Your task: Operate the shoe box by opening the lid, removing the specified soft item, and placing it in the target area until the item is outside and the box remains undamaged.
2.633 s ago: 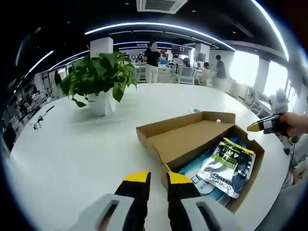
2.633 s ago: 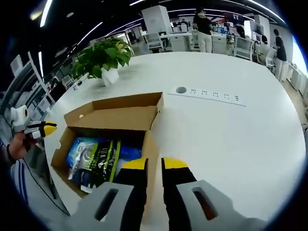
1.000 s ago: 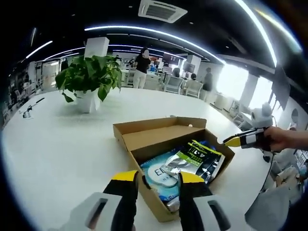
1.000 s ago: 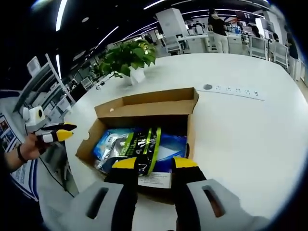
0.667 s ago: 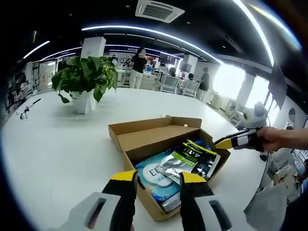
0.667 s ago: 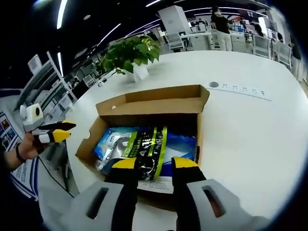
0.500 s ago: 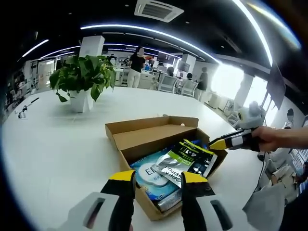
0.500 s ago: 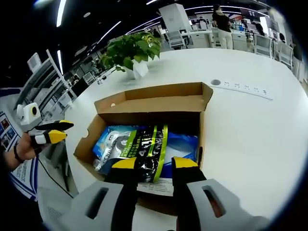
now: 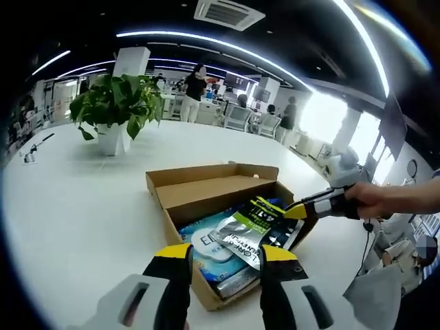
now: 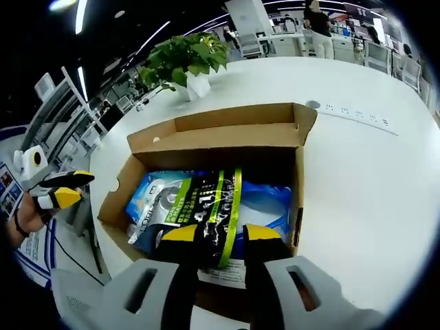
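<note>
An open cardboard shoe box (image 9: pixel 180 192) (image 10: pixel 214 130) sits on the white table, its lid folded back flat. Inside, a black, green and silver soft packet (image 9: pixel 254 227) (image 10: pixel 206 210) lies on top of a blue and white packet (image 9: pixel 205 249) (image 10: pixel 150 199). My left gripper (image 9: pixel 227 253) is open, low over the box's near corner. My right gripper (image 10: pixel 220 234) is open, its yellow tips over the near end of the black and green packet. In the left gripper view the right gripper (image 9: pixel 311 206) reaches the box's far rim. In the right gripper view the left gripper (image 10: pixel 60 188) hovers off the box's left side.
A potted green plant (image 9: pixel 113 110) (image 10: pixel 184 58) stands on the table beyond the box. A power strip (image 10: pixel 357 115) is set in the tabletop on the right. People and office chairs (image 9: pixel 237 117) stand far behind. The table edge (image 10: pixel 89 206) runs close by the box's left side.
Both views have closed in on the open box. Both grippers' jaws stand wider apart than 2.6 s ago. The right gripper has come down over the black and green packet.
</note>
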